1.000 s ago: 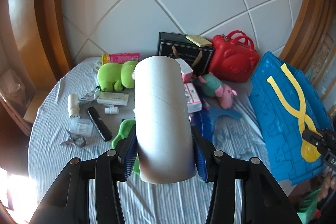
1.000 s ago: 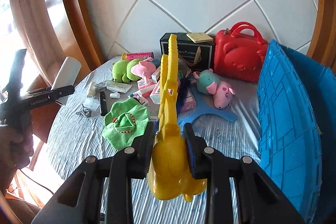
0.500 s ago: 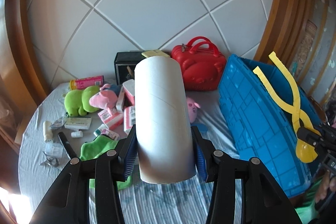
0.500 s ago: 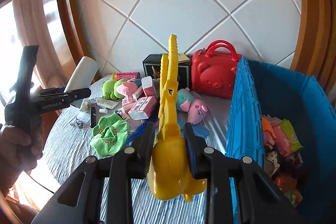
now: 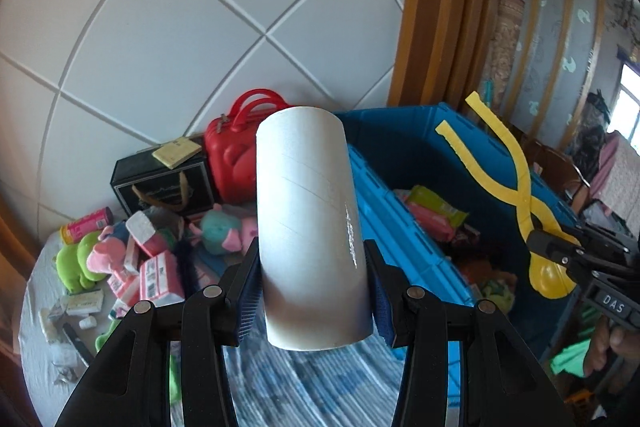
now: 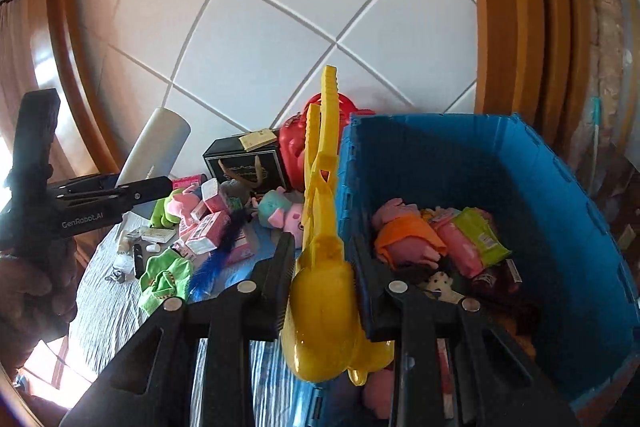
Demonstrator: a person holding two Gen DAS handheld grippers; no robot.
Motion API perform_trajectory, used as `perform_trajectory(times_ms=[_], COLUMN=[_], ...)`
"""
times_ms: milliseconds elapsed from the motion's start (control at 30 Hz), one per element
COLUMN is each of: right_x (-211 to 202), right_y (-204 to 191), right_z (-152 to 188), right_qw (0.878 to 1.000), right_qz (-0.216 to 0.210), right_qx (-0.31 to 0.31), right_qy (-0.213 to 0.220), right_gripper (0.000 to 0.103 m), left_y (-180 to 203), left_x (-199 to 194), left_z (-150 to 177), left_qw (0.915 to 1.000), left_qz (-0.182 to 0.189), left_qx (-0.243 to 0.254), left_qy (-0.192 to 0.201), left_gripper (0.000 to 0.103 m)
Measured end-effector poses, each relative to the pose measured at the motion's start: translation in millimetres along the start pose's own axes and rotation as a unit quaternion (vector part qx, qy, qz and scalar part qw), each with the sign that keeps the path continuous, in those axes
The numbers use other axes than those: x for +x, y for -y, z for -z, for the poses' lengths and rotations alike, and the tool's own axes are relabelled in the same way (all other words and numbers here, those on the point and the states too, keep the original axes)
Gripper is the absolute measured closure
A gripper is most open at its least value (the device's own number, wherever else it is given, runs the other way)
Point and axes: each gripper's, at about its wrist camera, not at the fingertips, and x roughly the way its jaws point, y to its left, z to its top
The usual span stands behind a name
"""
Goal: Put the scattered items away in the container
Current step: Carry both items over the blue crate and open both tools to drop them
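Observation:
My left gripper [image 5: 312, 291] is shut on a white cardboard tube [image 5: 310, 219], held upright above the table near the left wall of the blue crate [image 5: 400, 187]. My right gripper [image 6: 322, 281] is shut on the bulb end of a yellow plastic tong toy [image 6: 324, 235], whose two long arms point up; it hangs over the crate's [image 6: 560, 211] near left corner. Inside the crate lie several soft toys and packets [image 6: 440, 239]. Each gripper shows in the other's view: the right gripper [image 5: 560, 255] with the tong toy [image 5: 516, 187], the left gripper [image 6: 160, 187] with the tube [image 6: 158, 147].
On the striped tablecloth [image 5: 312, 387] left of the crate lie pink cartons [image 5: 160, 275], green plush toys [image 5: 76, 263], a teal and pink pig plush [image 5: 224, 231], a black pen [image 6: 138, 259], a black box [image 5: 164, 183] and a red toy suitcase [image 5: 236, 155]. A hand [image 6: 36, 291] holds the left gripper.
Both grippers have swung right and a little up, from over the cluttered table to the blue crate, whose inside now shows. Each keeps its grip, on the tube and on the tong toy.

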Motion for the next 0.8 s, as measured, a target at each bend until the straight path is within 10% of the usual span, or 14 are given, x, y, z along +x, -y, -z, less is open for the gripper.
perform_trajectory(times_ms=[800], right_x=[-27.9], right_y=[156.7], right_z=[17.7], right_qw=[0.989], right_qz=[0.118], right_qx=[0.088], right_qy=[-0.008], right_gripper=[0.076], left_y=[193.8], left_x=[92.0], left_z=[-67.1], left_qw=[0.9844], left_qz=[0.137], left_qx=[0.108], left_qy=[-0.024], left_gripper=[0.057])
